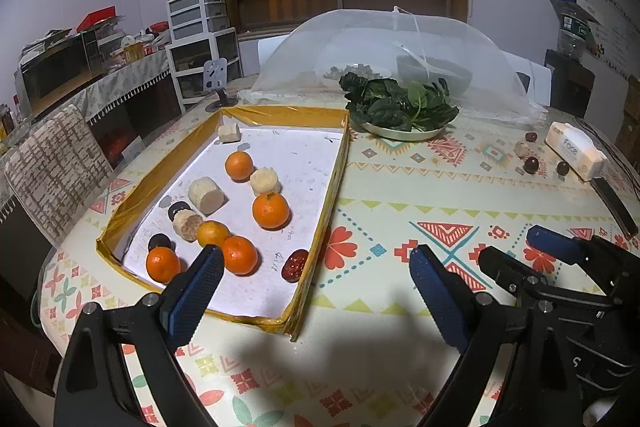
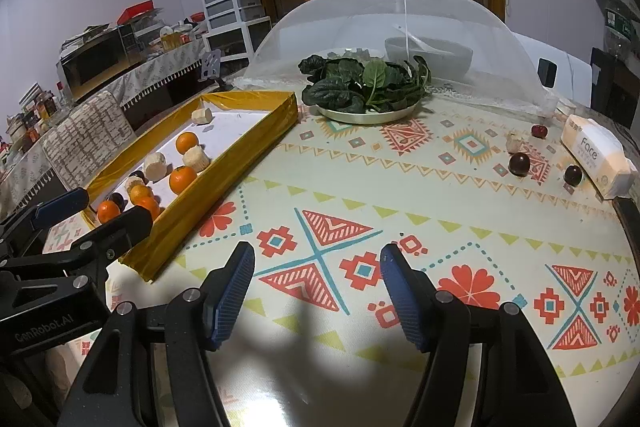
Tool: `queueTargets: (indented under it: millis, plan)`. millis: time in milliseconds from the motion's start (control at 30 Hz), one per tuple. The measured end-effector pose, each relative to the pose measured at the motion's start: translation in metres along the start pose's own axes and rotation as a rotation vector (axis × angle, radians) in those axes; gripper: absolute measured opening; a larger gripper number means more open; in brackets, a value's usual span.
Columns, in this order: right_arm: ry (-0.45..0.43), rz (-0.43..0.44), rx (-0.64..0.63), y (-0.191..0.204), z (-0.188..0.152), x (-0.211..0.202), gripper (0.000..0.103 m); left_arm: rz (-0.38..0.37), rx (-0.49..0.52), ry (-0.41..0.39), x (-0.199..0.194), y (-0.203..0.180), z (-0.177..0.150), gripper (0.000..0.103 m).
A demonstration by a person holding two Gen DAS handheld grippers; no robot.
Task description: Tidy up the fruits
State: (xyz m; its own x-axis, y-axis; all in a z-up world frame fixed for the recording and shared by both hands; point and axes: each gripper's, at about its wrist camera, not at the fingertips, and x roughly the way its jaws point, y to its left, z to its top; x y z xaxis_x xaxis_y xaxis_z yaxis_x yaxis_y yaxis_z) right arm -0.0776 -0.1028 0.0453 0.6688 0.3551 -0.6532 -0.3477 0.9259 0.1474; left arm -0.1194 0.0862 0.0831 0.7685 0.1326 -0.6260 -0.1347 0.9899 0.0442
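A shallow yellow-rimmed tray on the table's left holds several oranges, pale sugarcane-like chunks, dark round fruits and a red date. Loose dark fruits and a pale chunk lie at the far right. My left gripper is open and empty over the tray's near right corner. My right gripper is open and empty above the bare tablecloth, and shows in the left wrist view.
A plate of spinach sits in front of a mesh food cover. A white tissue pack lies at the right edge. A chair and cluttered shelves stand left of the table.
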Motion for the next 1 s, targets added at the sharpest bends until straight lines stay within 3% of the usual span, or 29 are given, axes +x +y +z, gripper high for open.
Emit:
queueTargets:
  millis: [1000]
  plan:
    - [-0.001,-0.006,-0.004,0.001,-0.0008,0.0008,0.07,0.011,-0.021,-0.019,0.0012,0.0035,0.0013,0.094]
